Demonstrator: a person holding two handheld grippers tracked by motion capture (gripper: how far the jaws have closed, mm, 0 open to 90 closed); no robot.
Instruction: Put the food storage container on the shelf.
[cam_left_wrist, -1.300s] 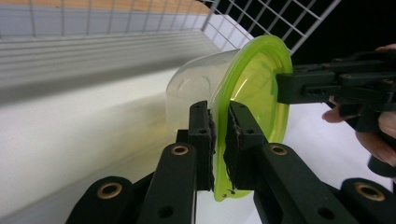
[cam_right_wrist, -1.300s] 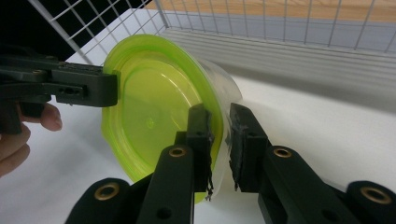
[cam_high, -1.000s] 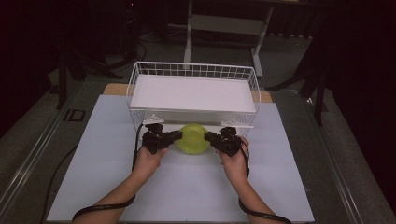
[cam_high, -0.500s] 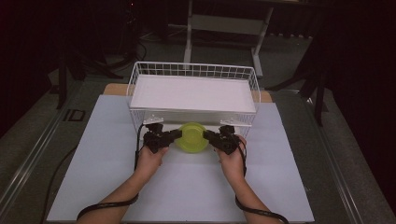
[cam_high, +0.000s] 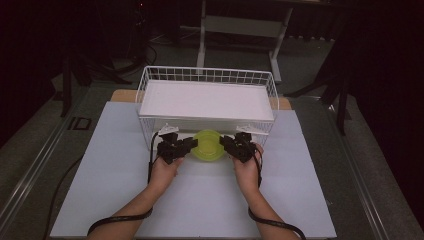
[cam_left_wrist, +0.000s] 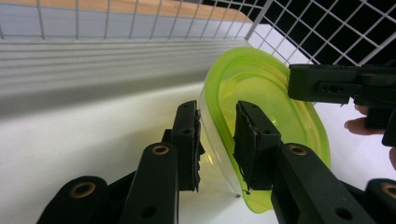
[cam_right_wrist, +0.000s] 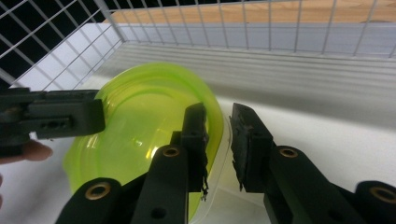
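Flanking a lime-green plastic bowl (cam_high: 208, 145) against the wire basket's (cam_high: 150, 85) front wall.
Left gripper (cam_high: 187, 145) and right gripper (cam_high: 226, 142) straddle opposite rims, jaws just opening, pads loosened.

A translucent lime-green plastic bowl (cam_high: 208, 145) sits between the left gripper (cam_high: 187, 145) and right gripper (cam_high: 226, 144), just near of a white wire basket (cam_high: 145, 80) on a pale sheet-covered table (cam_high: 100, 165). Both sets of jaws have just been opening.
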